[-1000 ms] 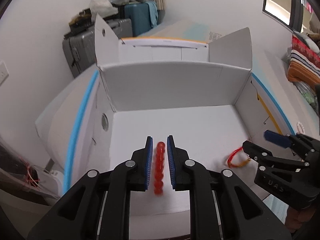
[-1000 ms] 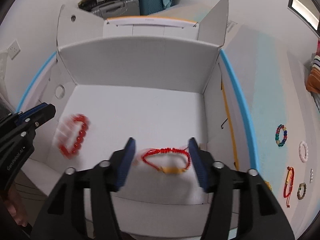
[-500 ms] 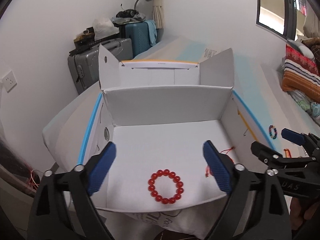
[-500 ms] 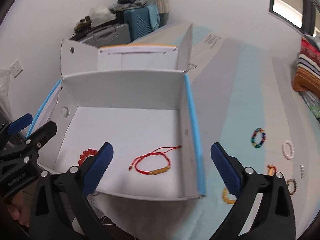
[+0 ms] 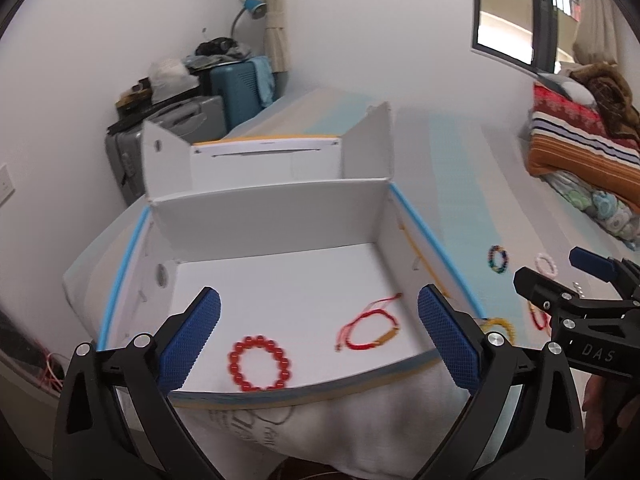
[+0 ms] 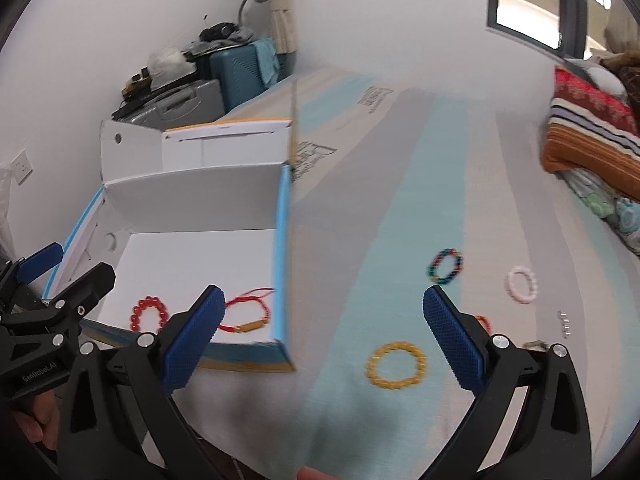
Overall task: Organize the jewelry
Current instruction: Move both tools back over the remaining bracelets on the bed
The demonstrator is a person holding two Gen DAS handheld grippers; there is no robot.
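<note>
Left gripper (image 5: 318, 336): fingers spread wide, holding nothing. A sec ago they were pressed on the red bead bracelet (image 5: 259, 363); it had since been let go and lay flat on the box floor near the front edge.
Right gripper (image 6: 320, 334): also spread wide & empty. A sec ago it hung over the red cord bracelet (image 5: 370, 326) inside the box; now it had swung out to the right, over the bedsheet (image 6: 360, 240).
Box (image 5: 272, 216): white cardboard w/ blue trim, flaps up, sitting on the bed. Both red pieces were inside, near each other but not touching.
Still outside: yellow bead bracelet (image 6: 396, 365) lay on the sheet, framed btwn the right gripper's fingers. Further off: multicolour bead bracelet (image 6: 445, 266), white bead bracelet (image 6: 521, 284), small silver bits (image 6: 565, 324). An orange-red piece showed partly behind the right finger; couldn't tell what.
Meaning for task: two items looked stored, several left. Right gripper seemed lined up for the yellow one next, probably.
Blur: right view was smeared, so fine detail was unsure.
</note>
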